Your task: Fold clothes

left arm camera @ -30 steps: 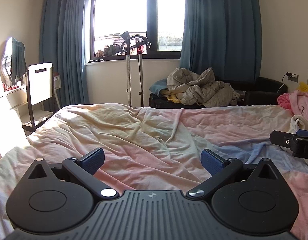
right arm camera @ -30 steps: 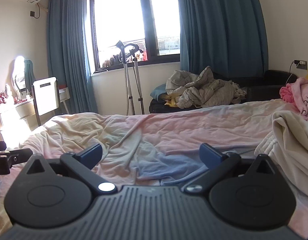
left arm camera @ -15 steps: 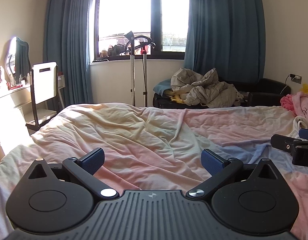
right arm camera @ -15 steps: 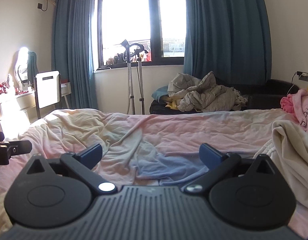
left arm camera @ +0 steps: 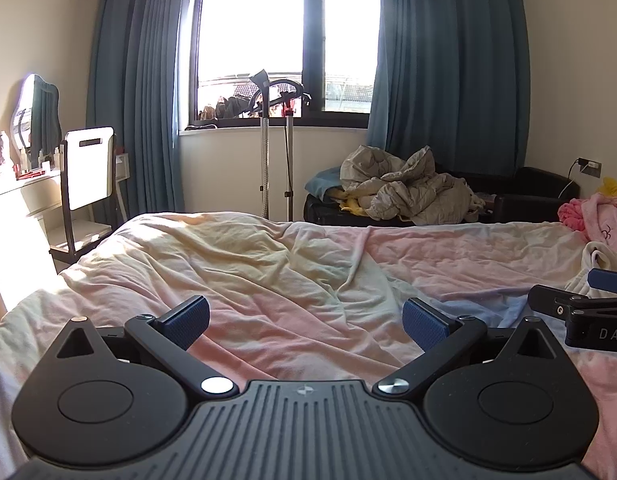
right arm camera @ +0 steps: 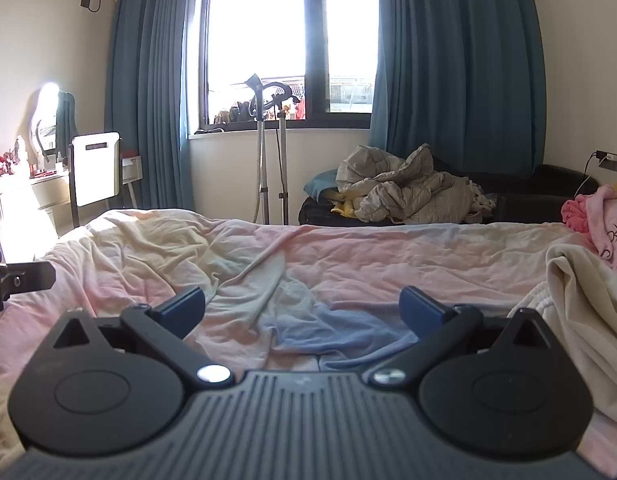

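A cream garment lies crumpled at the bed's right side, with a pink garment behind it; both also show in the left wrist view, the cream garment and the pink one. My left gripper hovers open over the wrinkled pastel sheet, holding nothing. My right gripper is open too, above the sheet, left of the cream garment. Each gripper shows at the edge of the other's view.
Beyond the bed stand a garment steamer pole, a black sofa piled with a grey quilt, and blue curtains. A white chair and dressing table stand at the left.
Both views have tilted slightly upward and shifted, so the window sits higher and fuller in frame. Both grippers stay open and empty.
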The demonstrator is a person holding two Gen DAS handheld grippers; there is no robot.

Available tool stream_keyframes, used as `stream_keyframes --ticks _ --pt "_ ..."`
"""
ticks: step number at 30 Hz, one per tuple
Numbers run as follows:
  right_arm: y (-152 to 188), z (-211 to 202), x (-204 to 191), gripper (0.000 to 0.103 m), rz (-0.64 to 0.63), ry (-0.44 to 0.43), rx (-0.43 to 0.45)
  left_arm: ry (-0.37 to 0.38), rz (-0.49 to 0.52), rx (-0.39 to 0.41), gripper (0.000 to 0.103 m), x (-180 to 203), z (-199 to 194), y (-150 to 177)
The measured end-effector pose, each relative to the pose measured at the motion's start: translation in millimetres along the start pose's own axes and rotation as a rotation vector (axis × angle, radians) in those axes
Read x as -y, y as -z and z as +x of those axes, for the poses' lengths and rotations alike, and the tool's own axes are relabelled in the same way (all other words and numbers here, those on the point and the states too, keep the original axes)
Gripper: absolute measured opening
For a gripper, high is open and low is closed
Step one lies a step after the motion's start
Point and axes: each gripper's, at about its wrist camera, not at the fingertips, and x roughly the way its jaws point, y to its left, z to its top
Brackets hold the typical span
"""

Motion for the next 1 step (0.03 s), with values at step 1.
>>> stream_keyframes --ticks 1 --pt "0.2 0.1 -0.2 0.103 0.000 -0.001 -0.001 0.000 0.000 0.001 0.103 0.0 -0.1 0.0"
